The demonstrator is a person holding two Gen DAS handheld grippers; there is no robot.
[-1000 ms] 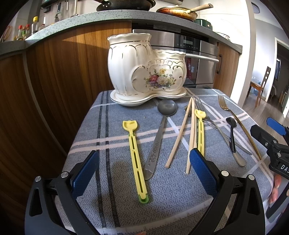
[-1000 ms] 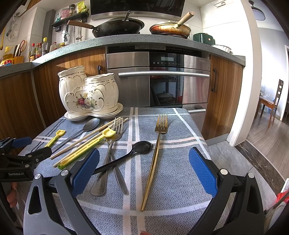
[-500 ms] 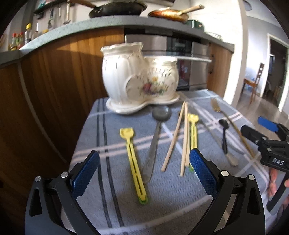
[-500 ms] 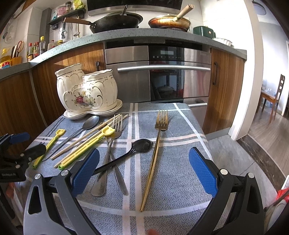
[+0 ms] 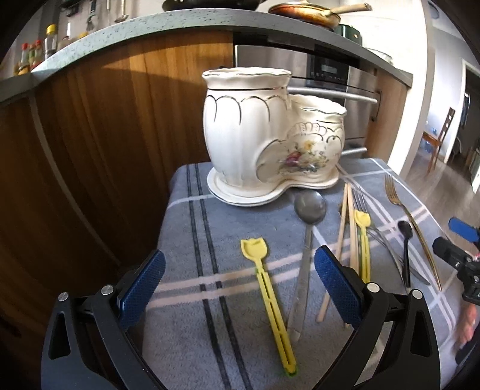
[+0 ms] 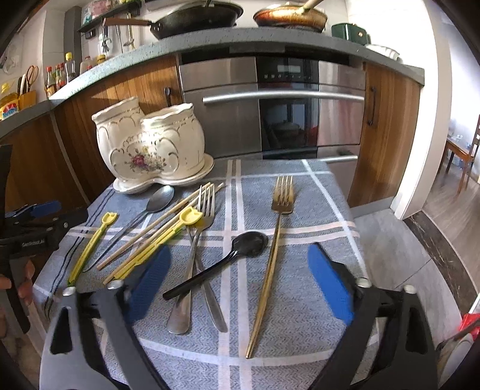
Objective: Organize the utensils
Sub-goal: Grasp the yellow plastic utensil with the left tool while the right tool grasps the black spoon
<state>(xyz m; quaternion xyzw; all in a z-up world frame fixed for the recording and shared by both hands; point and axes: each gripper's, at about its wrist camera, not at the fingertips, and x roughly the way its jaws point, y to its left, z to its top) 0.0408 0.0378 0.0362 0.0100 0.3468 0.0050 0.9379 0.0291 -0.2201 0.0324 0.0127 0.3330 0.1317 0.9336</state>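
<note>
A white ceramic two-pot utensil holder (image 5: 264,135) (image 6: 150,150) stands empty at the back of the blue checked cloth. Loose on the cloth lie a yellow plastic stick (image 5: 270,297) (image 6: 90,243), a steel spoon (image 5: 306,240) (image 6: 144,216), wooden chopsticks (image 5: 345,228) (image 6: 162,222), a second yellow stick (image 5: 363,243) (image 6: 162,240), steel forks (image 6: 195,258), a black plastic spoon (image 5: 405,249) (image 6: 228,258) and a gold fork (image 5: 411,219) (image 6: 270,255). My left gripper (image 5: 237,288) is open over the first yellow stick and the steel spoon. My right gripper (image 6: 238,282) is open over the black spoon and the gold fork.
The cloth (image 6: 288,315) covers a small table with edges close on all sides. Wooden cabinets (image 5: 105,150) and a steel oven (image 6: 282,102) stand right behind it. Pans sit on the counter (image 6: 195,15) above. Open floor (image 6: 420,240) lies to the right.
My left gripper has moved forward and left toward the holder, which now looks larger. My right gripper has moved slightly forward over the utensils. Nothing on the cloth has moved.
</note>
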